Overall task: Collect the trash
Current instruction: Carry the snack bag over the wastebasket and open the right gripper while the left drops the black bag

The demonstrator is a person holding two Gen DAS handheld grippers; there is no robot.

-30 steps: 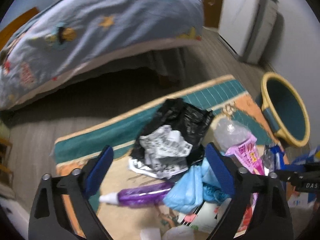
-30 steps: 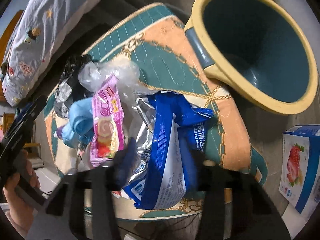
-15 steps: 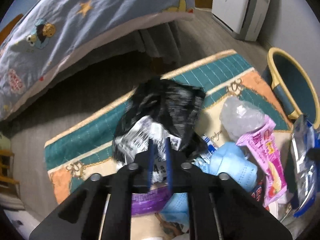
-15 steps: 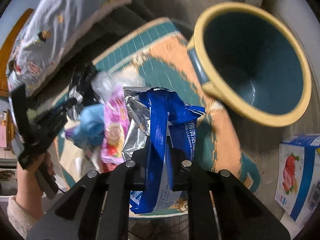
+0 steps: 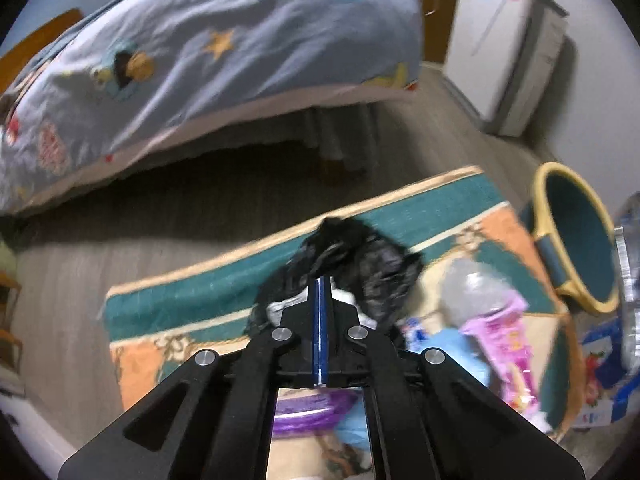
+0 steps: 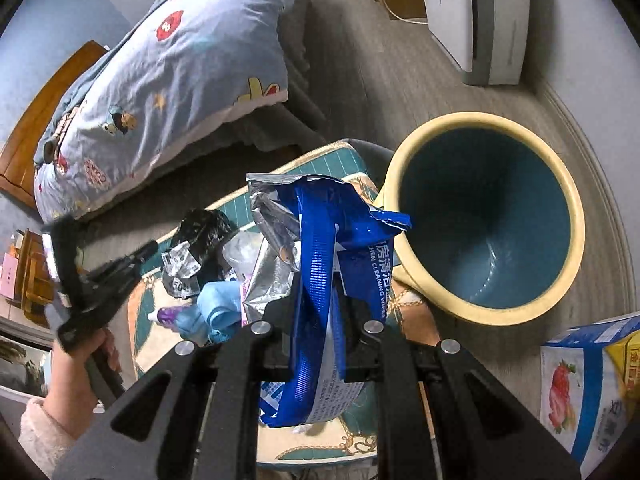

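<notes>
My right gripper [image 6: 316, 300] is shut on a blue and silver wipes packet [image 6: 320, 256], held up off the rug just left of the blue bin with a cream rim [image 6: 480, 216]. My left gripper [image 5: 320, 292] is shut with nothing visible between its jaws, over a black plastic bag [image 5: 360, 256] and crumpled printed paper [image 5: 280, 308]. It also shows in the right wrist view [image 6: 148, 248]. On the rug lie a pink snack wrapper [image 5: 508, 340], a clear plastic bag [image 5: 472, 284], a light blue glove [image 6: 216, 304] and a purple tube [image 5: 312, 412].
The trash lies on a teal and orange rug [image 5: 200, 292] on a wooden floor. A bed with a blue quilt [image 5: 200, 48] stands behind it. A white appliance [image 5: 508, 48] is at the back right. A strawberry milk carton [image 6: 580, 384] lies right of the bin [image 5: 576, 240].
My right gripper has lifted the blue packet off the rug toward the bin. My left gripper, open a second ago, has closed and risen above the black bag.
</notes>
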